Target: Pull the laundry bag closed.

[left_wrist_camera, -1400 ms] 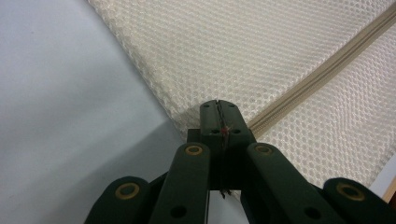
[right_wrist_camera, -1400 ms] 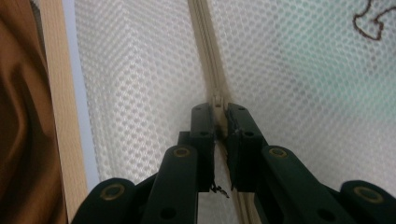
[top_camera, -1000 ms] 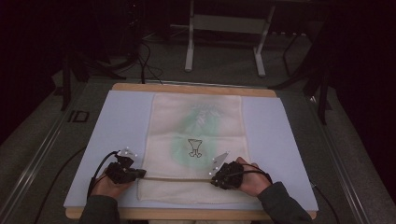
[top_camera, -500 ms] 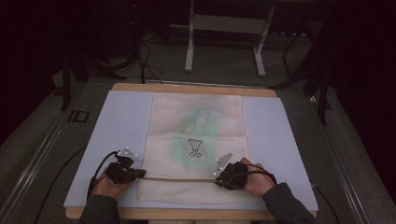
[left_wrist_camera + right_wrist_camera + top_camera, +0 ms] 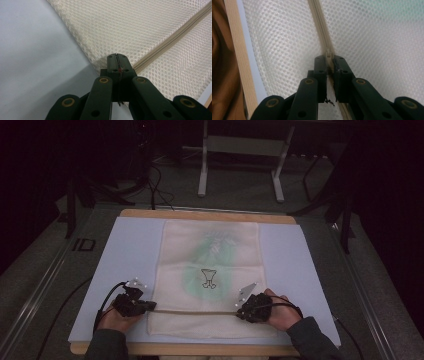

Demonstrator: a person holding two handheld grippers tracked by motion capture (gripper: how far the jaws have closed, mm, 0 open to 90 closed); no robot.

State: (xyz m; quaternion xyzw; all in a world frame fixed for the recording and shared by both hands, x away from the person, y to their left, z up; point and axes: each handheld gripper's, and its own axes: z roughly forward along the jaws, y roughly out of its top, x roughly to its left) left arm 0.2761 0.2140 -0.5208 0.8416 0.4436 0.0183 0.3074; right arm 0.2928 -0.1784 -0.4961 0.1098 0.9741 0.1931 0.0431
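A cream mesh bag (image 5: pixel 210 245) lies flat on a pale blue mat (image 5: pixel 130 250), with a greenish item and a small dark figure (image 5: pixel 208 279) showing through it. A beige zipper (image 5: pixel 195 312) runs across its near part. My left gripper (image 5: pixel 150 306) is shut on the bag's left edge (image 5: pixel 100 50), where the zipper (image 5: pixel 175 32) ends; its jaws (image 5: pixel 117 57) meet tightly. My right gripper (image 5: pixel 241 312) sits at the zipper's right part, and its jaws (image 5: pixel 329 58) pinch the zipper slider (image 5: pixel 328 53) on the zipper track (image 5: pixel 319 25).
The mat covers a wooden table (image 5: pixel 200 214), whose near edge (image 5: pixel 237 50) runs close beside the right gripper. A metal stand (image 5: pixel 240 145) and cables (image 5: pixel 155 180) are on the dark floor beyond the table. Bare mat lies on both sides of the bag.
My right gripper has shifted slightly to the right along the zipper. The left gripper has stayed where it was.
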